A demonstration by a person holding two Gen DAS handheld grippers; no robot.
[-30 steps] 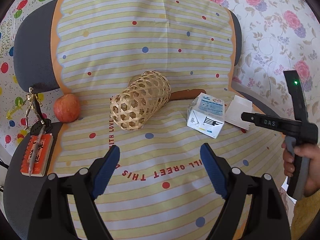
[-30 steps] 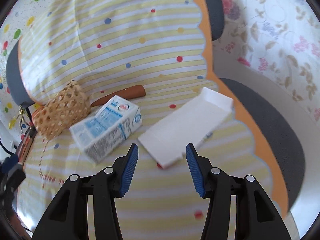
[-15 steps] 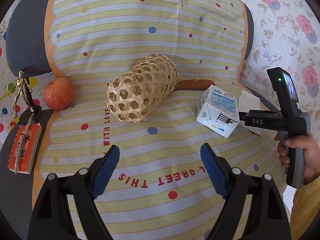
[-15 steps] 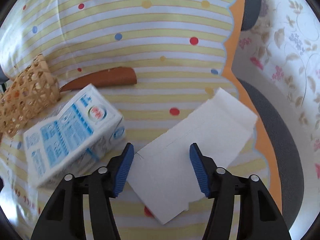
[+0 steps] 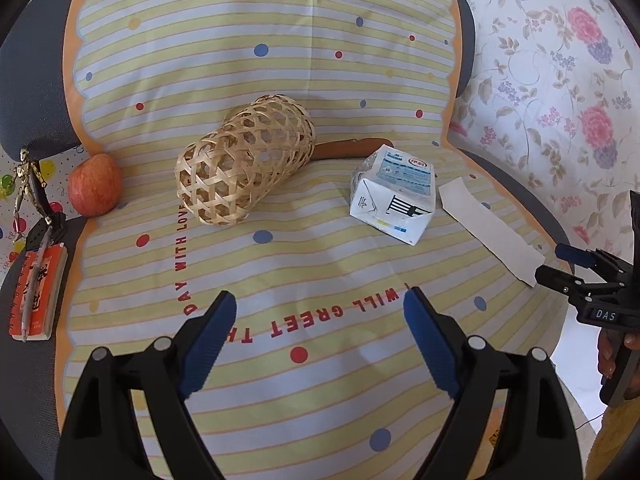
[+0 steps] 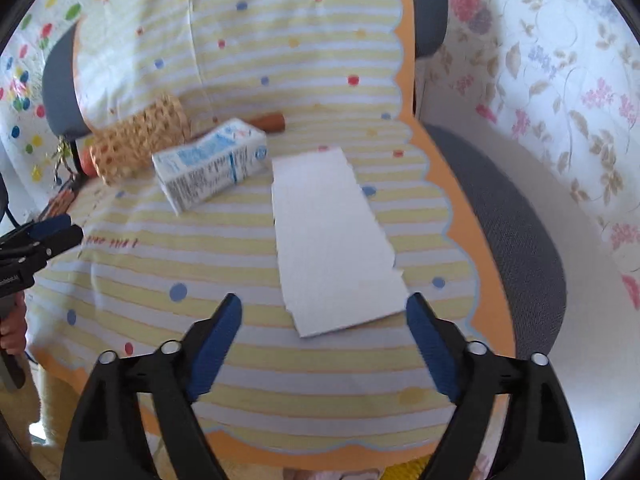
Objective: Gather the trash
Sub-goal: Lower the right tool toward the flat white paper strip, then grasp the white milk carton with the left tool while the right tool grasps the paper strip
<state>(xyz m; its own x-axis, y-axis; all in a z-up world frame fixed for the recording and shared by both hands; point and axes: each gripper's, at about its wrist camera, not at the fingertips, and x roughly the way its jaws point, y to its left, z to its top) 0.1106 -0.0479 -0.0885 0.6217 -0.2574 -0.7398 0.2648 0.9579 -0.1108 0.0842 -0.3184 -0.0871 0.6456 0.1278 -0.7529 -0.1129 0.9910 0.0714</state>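
Observation:
A woven bamboo basket [image 5: 244,160] lies on its side in the middle of the striped cloth. To its right lies a blue-and-white milk carton [image 5: 394,194], and further right a white sheet of paper [image 5: 490,230]. My left gripper [image 5: 320,336] hangs open above bare cloth, nearer to me than the basket. My right gripper [image 6: 324,334] is over the near end of the paper [image 6: 332,240]; its jaws are opening and nothing is pinched between them. The carton [image 6: 212,166] and basket [image 6: 136,140] lie to its upper left.
A brown stick-like piece [image 5: 348,148] lies behind the carton. At the left sit an apple [image 5: 95,190], a small gold figurine [image 5: 30,180] and an orange notebook with a pen [image 5: 36,292]. Grey cushion [image 6: 508,220] and floral fabric [image 6: 560,80] border the cloth on the right.
My right gripper pulled back toward the near edge and its jaws spread wider. The paper now lies lengthwise ahead of it. My left view tilted slightly, bringing the basket closer.

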